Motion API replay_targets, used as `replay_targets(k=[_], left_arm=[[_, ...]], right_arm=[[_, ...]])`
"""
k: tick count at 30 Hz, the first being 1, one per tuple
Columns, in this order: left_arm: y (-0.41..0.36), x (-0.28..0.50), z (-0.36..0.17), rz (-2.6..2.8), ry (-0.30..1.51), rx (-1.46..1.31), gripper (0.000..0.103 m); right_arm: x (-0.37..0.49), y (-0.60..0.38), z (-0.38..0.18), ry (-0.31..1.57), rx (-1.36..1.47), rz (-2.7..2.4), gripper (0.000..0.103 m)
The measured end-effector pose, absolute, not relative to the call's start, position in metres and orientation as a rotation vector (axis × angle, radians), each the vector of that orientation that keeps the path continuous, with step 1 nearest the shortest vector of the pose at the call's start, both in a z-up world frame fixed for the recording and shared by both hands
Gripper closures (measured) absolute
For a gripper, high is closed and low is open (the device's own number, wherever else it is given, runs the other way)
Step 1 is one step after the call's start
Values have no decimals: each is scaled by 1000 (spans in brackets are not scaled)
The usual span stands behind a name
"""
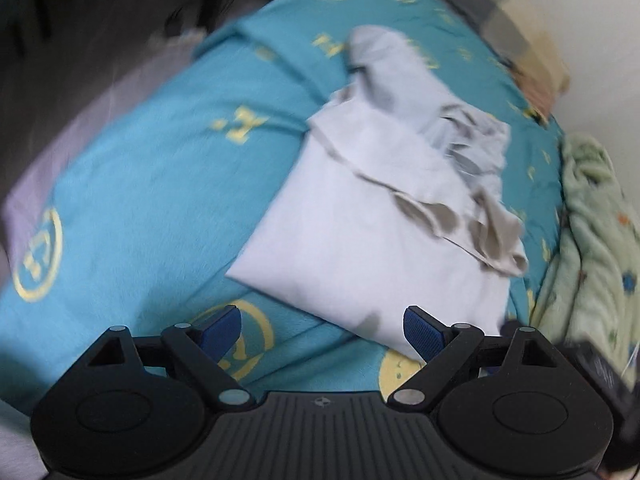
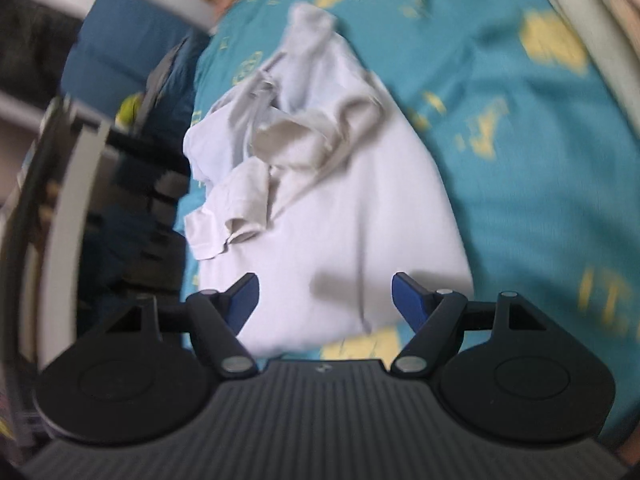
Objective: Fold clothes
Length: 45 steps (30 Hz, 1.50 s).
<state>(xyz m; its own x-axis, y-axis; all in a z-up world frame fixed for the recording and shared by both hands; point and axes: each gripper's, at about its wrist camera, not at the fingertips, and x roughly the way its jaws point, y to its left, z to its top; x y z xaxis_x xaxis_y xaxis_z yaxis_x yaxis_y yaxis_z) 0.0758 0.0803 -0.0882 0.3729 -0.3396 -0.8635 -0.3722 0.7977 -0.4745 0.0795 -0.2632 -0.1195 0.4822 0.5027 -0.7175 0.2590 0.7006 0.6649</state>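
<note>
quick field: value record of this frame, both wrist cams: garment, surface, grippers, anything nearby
garment: white shirt, partly folded, lower body flat, sleeves and collar end bunched on top
surface: teal bedspread with yellow print, shirt lies on it
left gripper: open, empty, above the shirt's near corner; contact unclear
right gripper: open, empty, fingers either side of the shirt's near edge
nearby: pale green blanket beside the bedspread, plaid pillow at the far end
image quality: motion blur in both views
</note>
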Motion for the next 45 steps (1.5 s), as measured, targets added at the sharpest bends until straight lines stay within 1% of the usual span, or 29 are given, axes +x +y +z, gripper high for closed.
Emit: replay_targets(k=[4,5,6,9,12,14,15,16,17,18,19,20,21,22,23,25,27,29,38,45], left_arm=[[96,79,-124,21,1212,-848,13],[98,79,-127,15,1194,-885,9],[101,78,-129,7,1170,-919,8],[104,85,-130,-25,1126,-961,11],[105,87,-132,-37,1093,-1000,13],[105,88,-131,-47,1077,-1011,23],[104,88,-131,-52,1069,-1017,25],[104,88,-130,-56,1061,-1023,31],[104,88,-130,-61,1052,-1029,40],[104,89,-129,-66,1044,-1035,42],[104,89,-129,-71,1036,-1040,44],[104,89,-128,-76,1028,-1046,51],[104,89,-127,-79,1019,-1039,55],[103,90,-126,-82,1013,-1024,63],[102,92,-126,-86,1008,-1009,71],[99,93,-123,-95,993,-979,86],[99,93,-122,-105,976,-980,89],[100,92,-120,-105,961,-972,95],[103,85,-97,-142,872,-947,98],[116,53,-62,-167,827,-1036,99]], right_arm=[[72,-275,-139,1149,998,113,27],[72,-277,-147,1170,1046,100,27],[71,-279,-155,1192,1093,86,27],[77,-278,-174,1248,1135,24,27],[83,-278,-177,1205,1174,13,26],[86,-277,-174,1168,1160,2,27],[88,-277,-173,1161,1153,0,27],[88,-276,-171,1151,1144,-3,34],[88,-277,-170,1146,1135,-8,40],[88,-277,-169,1141,1126,-14,44],[88,-278,-168,1136,1121,-18,54],[88,-278,-167,1126,1111,-11,68],[89,-279,-166,1117,1102,-5,76],[91,-278,-164,1109,1091,4,82],[92,-277,-162,1100,1081,12,85],[93,-276,-160,1090,1063,27,87],[94,-278,-158,1083,1053,29,88],[94,-278,-156,1073,1049,33,88],[88,-280,-132,976,1032,73,90],[56,-278,-84,847,1037,90,92]])
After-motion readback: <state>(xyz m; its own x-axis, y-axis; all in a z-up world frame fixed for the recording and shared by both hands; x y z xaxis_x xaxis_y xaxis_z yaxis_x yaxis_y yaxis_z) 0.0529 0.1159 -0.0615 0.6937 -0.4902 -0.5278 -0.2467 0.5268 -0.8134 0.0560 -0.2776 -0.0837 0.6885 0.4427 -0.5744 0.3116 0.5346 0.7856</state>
